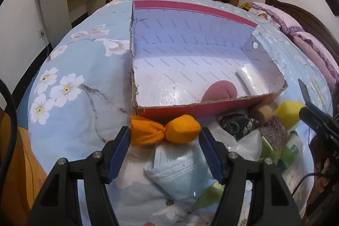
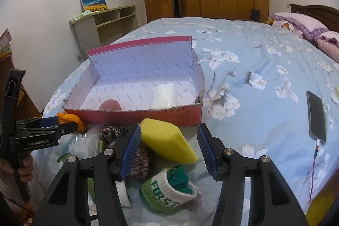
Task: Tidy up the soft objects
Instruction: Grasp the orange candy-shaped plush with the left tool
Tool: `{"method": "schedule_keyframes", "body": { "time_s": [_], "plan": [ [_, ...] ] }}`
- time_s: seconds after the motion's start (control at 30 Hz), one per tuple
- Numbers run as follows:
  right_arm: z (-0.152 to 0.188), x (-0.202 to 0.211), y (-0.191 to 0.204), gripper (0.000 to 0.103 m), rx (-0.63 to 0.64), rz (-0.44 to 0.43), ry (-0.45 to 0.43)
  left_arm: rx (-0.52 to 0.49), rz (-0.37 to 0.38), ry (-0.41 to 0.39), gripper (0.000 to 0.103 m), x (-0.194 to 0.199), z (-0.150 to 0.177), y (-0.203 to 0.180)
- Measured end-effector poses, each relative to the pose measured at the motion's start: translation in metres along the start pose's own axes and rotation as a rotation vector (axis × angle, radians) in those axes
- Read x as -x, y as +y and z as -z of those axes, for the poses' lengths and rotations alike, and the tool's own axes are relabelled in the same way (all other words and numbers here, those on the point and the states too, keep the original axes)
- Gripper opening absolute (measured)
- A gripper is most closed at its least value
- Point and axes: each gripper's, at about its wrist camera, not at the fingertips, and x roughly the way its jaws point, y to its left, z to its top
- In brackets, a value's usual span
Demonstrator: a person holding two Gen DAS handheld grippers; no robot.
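Fingers (image 1: 118,154) hiding perhaps half the mask (image 1: 175,171)

Right hand-held gripper (image 2: 168,149) open at lower centre, yellow sponge (image 2: 167,142) between its fingers, untouched. Red box (image 2: 135,113) behind. Left hand-held gripper (image 2: 61,124) at left edge.

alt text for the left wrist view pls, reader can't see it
The open left gripper hovers just short of an orange cloth bundle on a floral bedspread. Behind it sits an open red cardboard box; a blue face mask lies below.
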Motion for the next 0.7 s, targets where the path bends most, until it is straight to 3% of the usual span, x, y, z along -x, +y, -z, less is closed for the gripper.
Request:
{"method": "schedule_keyframes", "body": {
  "time_s": [0.5, 0.7],
  "plan": [
    [0.007, -0.016, -0.003, 0.056, -0.016, -0.013, 0.030, 0.036, -0.017, 0.016, 0.070, -0.023, -0.003, 0.002],
    [0.010, -0.025, -0.002, 0.056, -0.017, -0.014, 0.059, 0.054, 0.010, 0.014, 0.068, -0.020, -0.002, 0.006]
  ]
}}
